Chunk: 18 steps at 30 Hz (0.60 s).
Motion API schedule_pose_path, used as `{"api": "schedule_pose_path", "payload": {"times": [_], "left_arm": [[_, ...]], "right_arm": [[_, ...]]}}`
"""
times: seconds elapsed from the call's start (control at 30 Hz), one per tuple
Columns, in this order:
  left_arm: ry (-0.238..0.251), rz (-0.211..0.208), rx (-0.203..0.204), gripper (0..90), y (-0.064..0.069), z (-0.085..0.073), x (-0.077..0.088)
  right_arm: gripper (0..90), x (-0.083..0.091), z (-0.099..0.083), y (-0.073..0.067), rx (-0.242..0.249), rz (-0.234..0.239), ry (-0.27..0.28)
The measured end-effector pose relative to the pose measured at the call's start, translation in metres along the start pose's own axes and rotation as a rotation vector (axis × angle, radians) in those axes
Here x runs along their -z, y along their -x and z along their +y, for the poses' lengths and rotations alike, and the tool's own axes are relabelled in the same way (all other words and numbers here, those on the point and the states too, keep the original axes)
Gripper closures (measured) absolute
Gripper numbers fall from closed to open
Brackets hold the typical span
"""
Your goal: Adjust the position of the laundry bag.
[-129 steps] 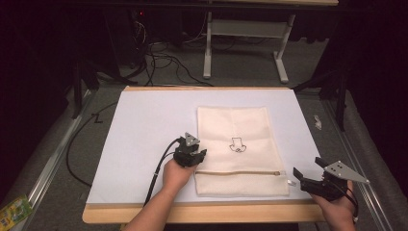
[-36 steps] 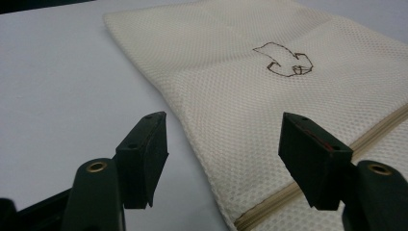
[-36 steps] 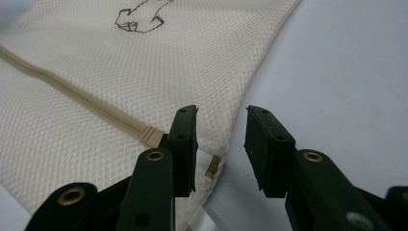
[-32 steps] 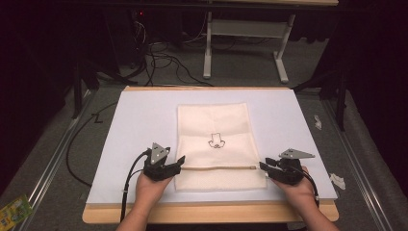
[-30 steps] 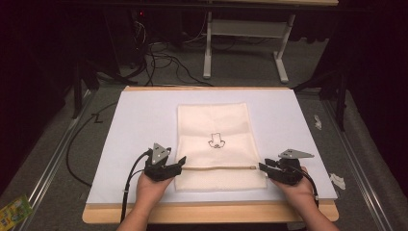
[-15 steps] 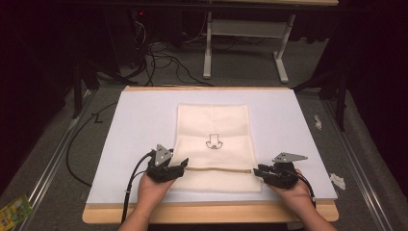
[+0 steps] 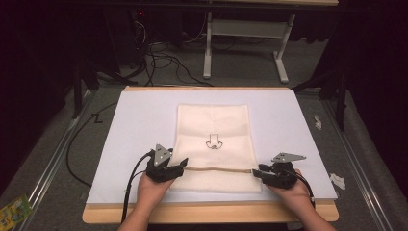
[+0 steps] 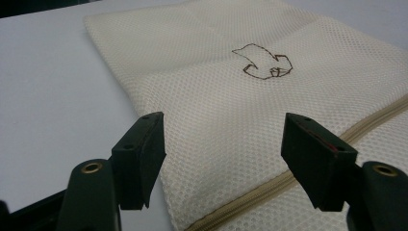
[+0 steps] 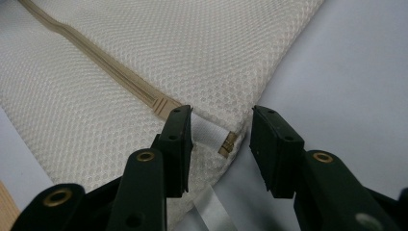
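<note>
A cream mesh bag (image 7: 211, 125) lies flat on the white sheet (image 7: 139, 120), with a small brown outline drawing (image 7: 212, 141) in its middle and a tan zipper (image 7: 219, 169) running across its near part. My left gripper (image 7: 182, 165) sits at the zipper's left end. In the left gripper view it (image 8: 223, 163) stands open, its jaws wide apart above the mesh bag (image 8: 231, 106) and the zipper (image 8: 288, 175). My right gripper (image 7: 256, 172) is at the zipper's right end. It (image 9: 219, 144) is open, its jaws on either side of a white tab (image 9: 207, 132) and the brass zipper end (image 9: 227, 142).
The sheet covers a wooden table whose front edge (image 7: 207, 211) runs just under the hands. Scraps of white paper (image 7: 337, 180) lie on the grey floor at the right. A green packet (image 7: 12, 209) lies at the bottom left. Cables and a desk frame (image 7: 245, 43) stand beyond.
Since 4.3 s ago the bag has shifted left and both grippers have come to the zipper's two ends. Over the last second both hands drew slightly nearer, the right one also a little left.
</note>
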<state>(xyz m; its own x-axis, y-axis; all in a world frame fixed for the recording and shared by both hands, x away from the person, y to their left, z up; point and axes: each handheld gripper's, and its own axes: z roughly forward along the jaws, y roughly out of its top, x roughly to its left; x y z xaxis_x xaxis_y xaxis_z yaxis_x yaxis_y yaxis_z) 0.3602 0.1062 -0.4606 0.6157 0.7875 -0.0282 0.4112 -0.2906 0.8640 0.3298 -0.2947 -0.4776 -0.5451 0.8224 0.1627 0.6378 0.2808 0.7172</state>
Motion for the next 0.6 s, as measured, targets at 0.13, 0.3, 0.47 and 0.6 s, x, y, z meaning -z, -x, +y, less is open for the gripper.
{"api": "schedule_pose_path", "payload": {"times": [0.13,0.3,0.47,0.6], "left_arm": [[0.002,-0.002,0.002,32.6,0.000,0.000,0.000],[0.005,-0.003,0.003,32.6,0.001,0.001,0.001],[0.008,-0.010,-0.006,32.6,0.003,0.003,0.000],[0.015,-0.025,-0.022,32.6,0.011,0.006,-0.002]], "right_arm": [[71.4,-0.001,0.000,-0.002,0.013,-0.004,-0.009],[82.3,0.001,0.002,-0.005,0.035,0.003,-0.016],[83.8,0.003,0.004,-0.007,0.066,-0.006,-0.004],[84.1,0.007,0.005,-0.007,0.073,-0.007,0.016]]}}
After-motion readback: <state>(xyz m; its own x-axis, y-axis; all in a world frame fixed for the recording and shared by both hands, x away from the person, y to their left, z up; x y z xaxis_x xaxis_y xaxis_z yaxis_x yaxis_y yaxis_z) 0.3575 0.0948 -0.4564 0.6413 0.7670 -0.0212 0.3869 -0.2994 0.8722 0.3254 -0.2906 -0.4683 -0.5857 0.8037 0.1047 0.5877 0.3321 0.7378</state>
